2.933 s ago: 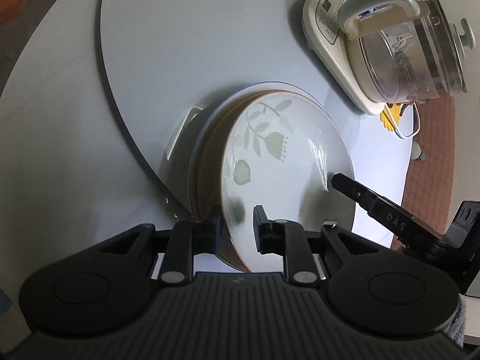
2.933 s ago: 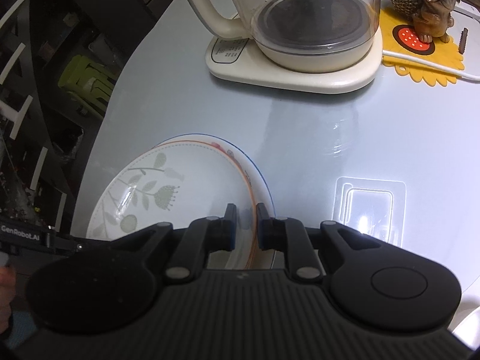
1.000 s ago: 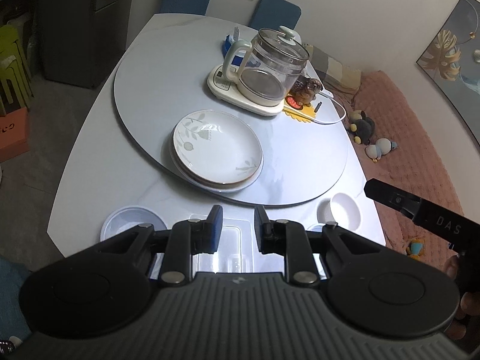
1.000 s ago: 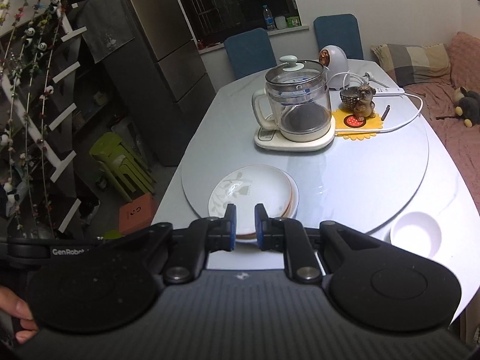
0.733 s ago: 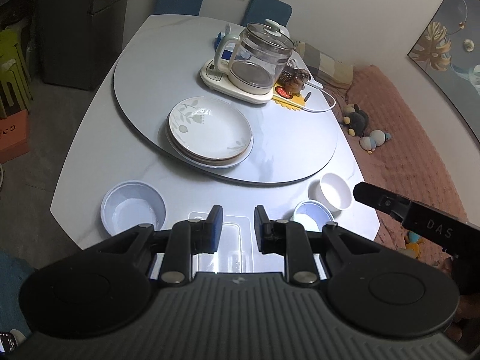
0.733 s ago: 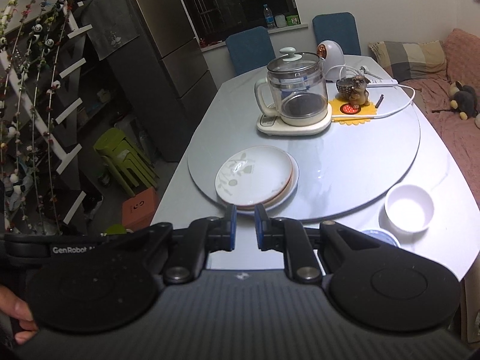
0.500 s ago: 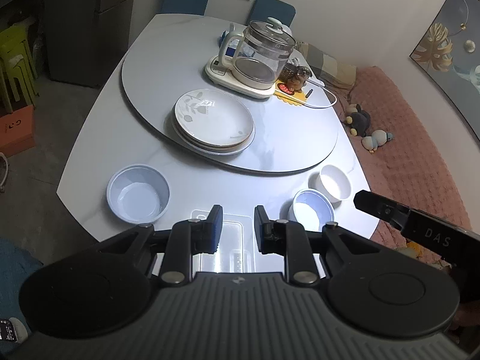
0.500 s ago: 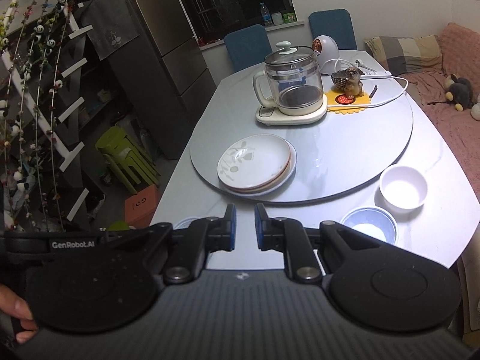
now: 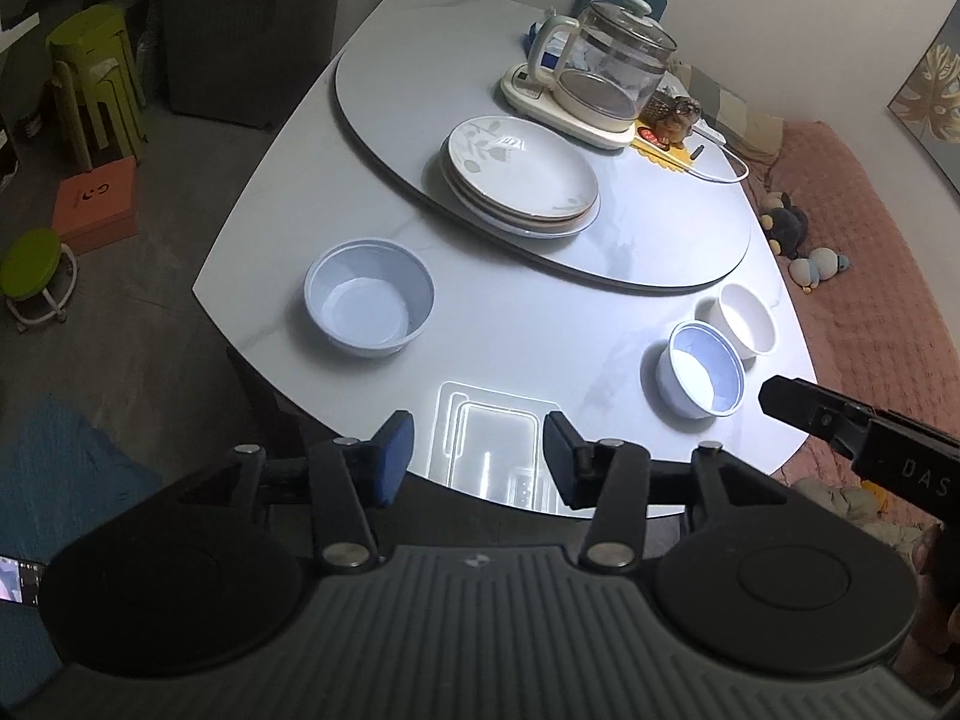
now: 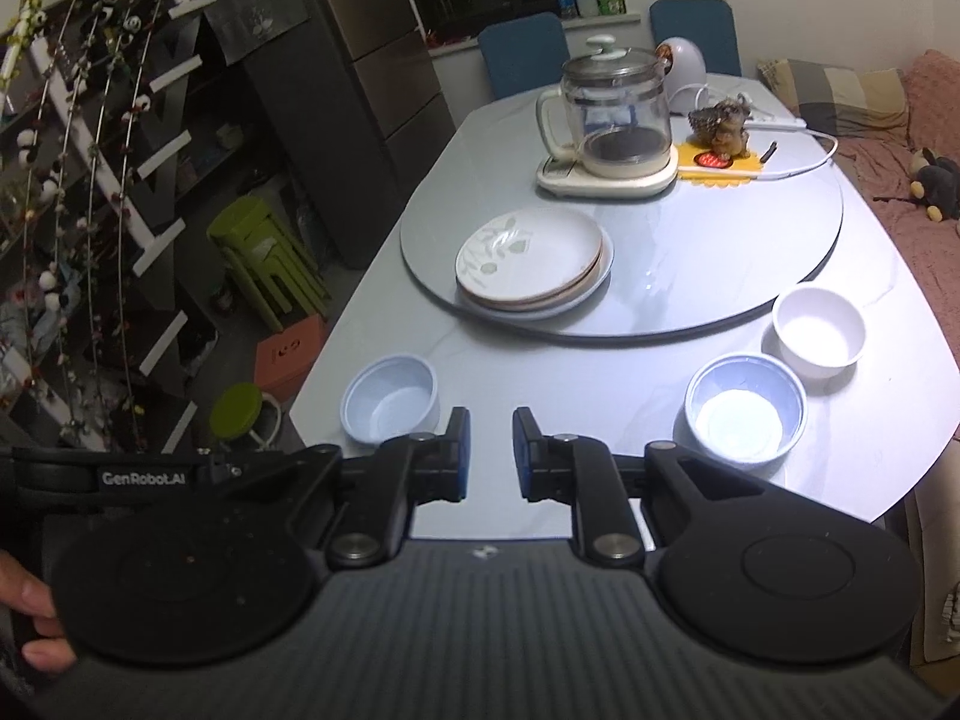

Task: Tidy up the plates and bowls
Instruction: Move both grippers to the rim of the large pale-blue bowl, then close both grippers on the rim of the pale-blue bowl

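A stack of plates (image 9: 521, 177) (image 10: 531, 264), a leaf-patterned one on top, rests on the round turntable (image 9: 660, 252) (image 10: 720, 252). On the table in front of it stand a pale blue bowl (image 9: 368, 298) (image 10: 390, 399) at the left, a second blue bowl (image 9: 703, 367) (image 10: 744, 417) at the right, and a white bowl (image 9: 747, 319) (image 10: 819, 333) beside that one. My left gripper (image 9: 477, 447) hovers above the near table edge, its jaws opening with nothing between them. My right gripper (image 10: 489, 444) hangs between the two blue bowls, its jaws opening too, empty.
A glass kettle on a cream base (image 9: 606, 75) (image 10: 612, 120), a small dog figurine on a yellow mat (image 10: 723, 132) and a white cable sit at the turntable's far side. Green stools (image 10: 264, 258) and an orange box (image 9: 96, 204) stand on the floor at the left.
Both grippers have pulled back from the plate stack toward the near table edge, bringing the bowls into view. Both pairs of jaws, earlier nearly shut, now stand apart.
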Action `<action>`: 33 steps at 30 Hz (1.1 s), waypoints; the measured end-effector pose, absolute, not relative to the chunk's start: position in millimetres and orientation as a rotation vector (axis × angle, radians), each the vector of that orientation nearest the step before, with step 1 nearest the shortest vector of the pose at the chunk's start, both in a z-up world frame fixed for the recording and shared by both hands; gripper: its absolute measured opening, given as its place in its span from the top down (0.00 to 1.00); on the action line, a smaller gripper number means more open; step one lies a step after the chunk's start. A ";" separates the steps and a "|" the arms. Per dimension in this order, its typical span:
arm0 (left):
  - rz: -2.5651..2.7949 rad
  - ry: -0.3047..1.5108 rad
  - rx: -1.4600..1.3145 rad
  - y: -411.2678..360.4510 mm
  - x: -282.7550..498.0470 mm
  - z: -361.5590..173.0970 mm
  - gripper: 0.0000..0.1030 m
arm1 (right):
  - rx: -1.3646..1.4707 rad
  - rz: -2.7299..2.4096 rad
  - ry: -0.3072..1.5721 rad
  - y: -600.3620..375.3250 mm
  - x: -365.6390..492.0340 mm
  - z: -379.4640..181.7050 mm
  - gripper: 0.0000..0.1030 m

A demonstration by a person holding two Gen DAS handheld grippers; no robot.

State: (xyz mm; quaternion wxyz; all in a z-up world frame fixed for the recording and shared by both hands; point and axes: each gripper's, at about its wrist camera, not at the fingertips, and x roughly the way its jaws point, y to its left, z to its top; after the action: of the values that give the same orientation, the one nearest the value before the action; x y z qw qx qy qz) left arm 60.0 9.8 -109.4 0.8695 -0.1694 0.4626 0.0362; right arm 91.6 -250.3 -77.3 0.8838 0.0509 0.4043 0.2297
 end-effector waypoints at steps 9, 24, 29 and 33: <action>0.128 0.987 -0.407 54.4 77.9 -129.3 0.48 | 0.102 0.513 0.902 -215.9 116.8 -96.9 0.56; 0.094 1.016 -0.439 134.4 169.7 -181.2 0.48 | 0.097 0.497 0.995 -143.3 190.3 -136.4 0.56; 0.101 1.038 -0.451 152.6 194.2 -209.6 0.48 | 0.086 0.500 1.029 -121.8 210.6 -157.3 0.57; 0.102 1.058 -0.480 164.1 206.8 -231.3 0.48 | 0.078 0.515 1.060 -107.5 223.4 -173.5 0.57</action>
State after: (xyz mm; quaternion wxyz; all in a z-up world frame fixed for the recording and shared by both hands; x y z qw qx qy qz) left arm 206.8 164.1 -231.3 0.8348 -0.2267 0.4995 0.0479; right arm 223.4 -107.5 -173.5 0.8306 0.0368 0.4999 0.2426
